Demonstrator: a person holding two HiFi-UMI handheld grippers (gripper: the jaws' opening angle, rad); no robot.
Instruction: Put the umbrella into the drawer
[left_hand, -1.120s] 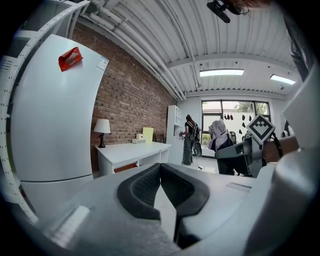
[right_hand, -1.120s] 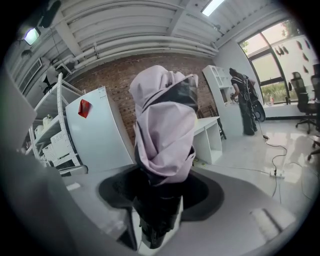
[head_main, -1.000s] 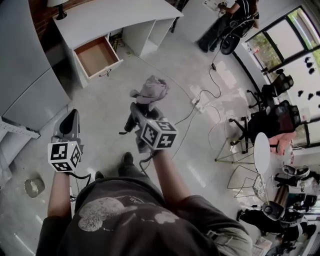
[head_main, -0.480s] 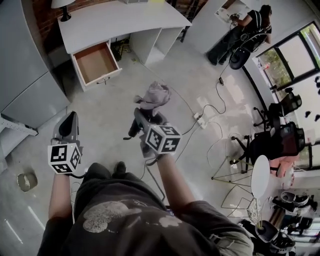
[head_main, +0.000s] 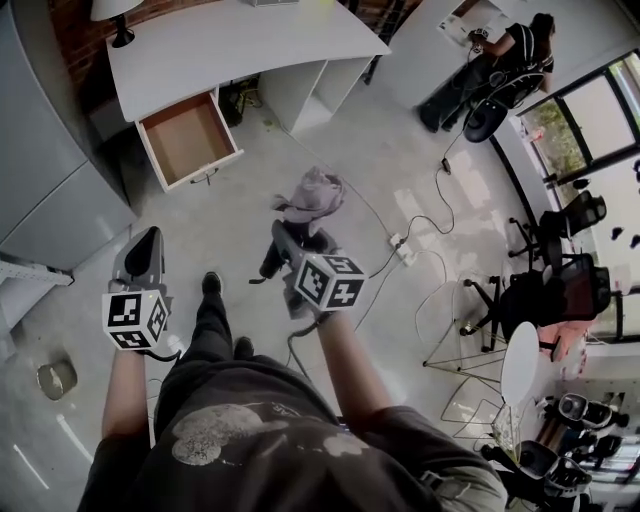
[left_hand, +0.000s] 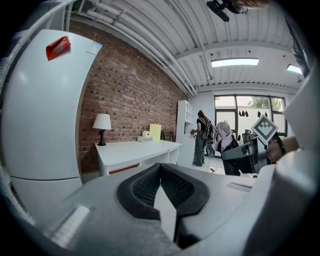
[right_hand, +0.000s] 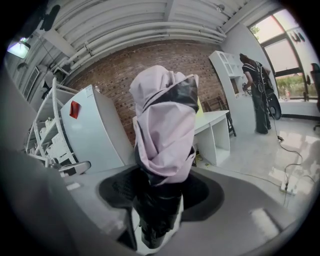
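Umbrella clamped in right gripper | left gripper closed, empty | drawer nearer than before

Brick wall, white desk, pale floor

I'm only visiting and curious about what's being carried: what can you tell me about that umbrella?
The umbrella is folded short. Its pale pink canopy cloth is bunched loosely, with black panels showing, above a black lower part. It stands upright, clamped at that dark lower part between the pads of the right gripper and held in the air. Nothing else touches it.
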